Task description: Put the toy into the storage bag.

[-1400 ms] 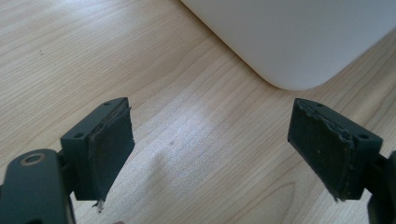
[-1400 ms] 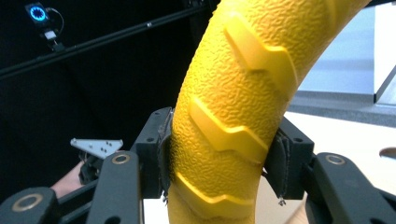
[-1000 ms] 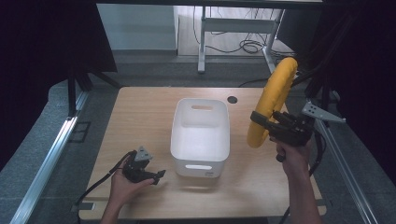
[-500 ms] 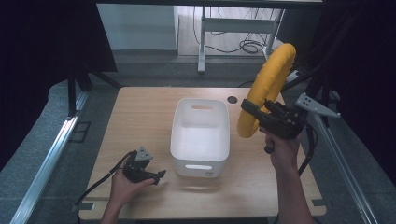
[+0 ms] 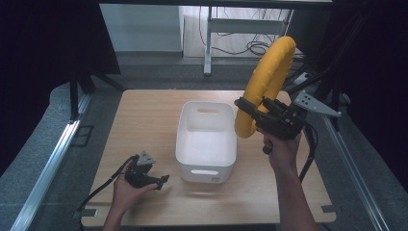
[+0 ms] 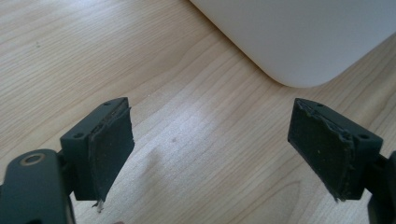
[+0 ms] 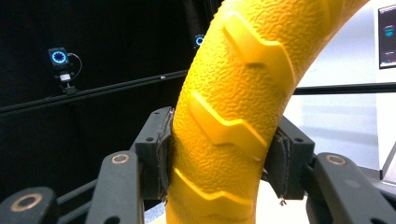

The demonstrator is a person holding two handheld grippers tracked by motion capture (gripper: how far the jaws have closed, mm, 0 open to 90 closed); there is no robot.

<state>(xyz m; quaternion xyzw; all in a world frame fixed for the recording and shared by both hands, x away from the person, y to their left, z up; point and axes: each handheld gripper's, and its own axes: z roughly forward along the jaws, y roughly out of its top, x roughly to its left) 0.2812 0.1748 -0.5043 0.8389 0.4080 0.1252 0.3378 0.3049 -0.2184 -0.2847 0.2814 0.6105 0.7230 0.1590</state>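
High view: the right gripper [image 5: 246,109] is clamped on a yellow ring [image 5: 264,82], a thick textured hoop with raised chevron treads, holding it up on edge above the table [image 5: 144,110]. The ring stands at about 2 o'clock from the white bin [image 5: 206,144], its lower arc just beside the bin's right rim and its top rising toward 1 o'clock, clear of the wood. In the right gripper view both pads press into the ring [image 7: 233,116] from either side, so the grasp looks firm (the tread ridges sit squarely between the jaws).

The left gripper [image 5: 161,180] rests low on the table at about 8 o'clock from the bin, held in the person's left hand [image 5: 127,192]. In the left gripper view its jaws stand wide apart with nothing between them, over bare wood, with a rounded corner of the bin [image 6: 299,42] at 1 o'clock.

As for progress, I judge the work about half done: the ring is picked up and carried, but it is not yet in the bin, whose inside looks empty from above. What seems left is to bring the ring over the opening, tip it flatter so that it fits between the walls (it looks wide against the bin), lower it and let go.
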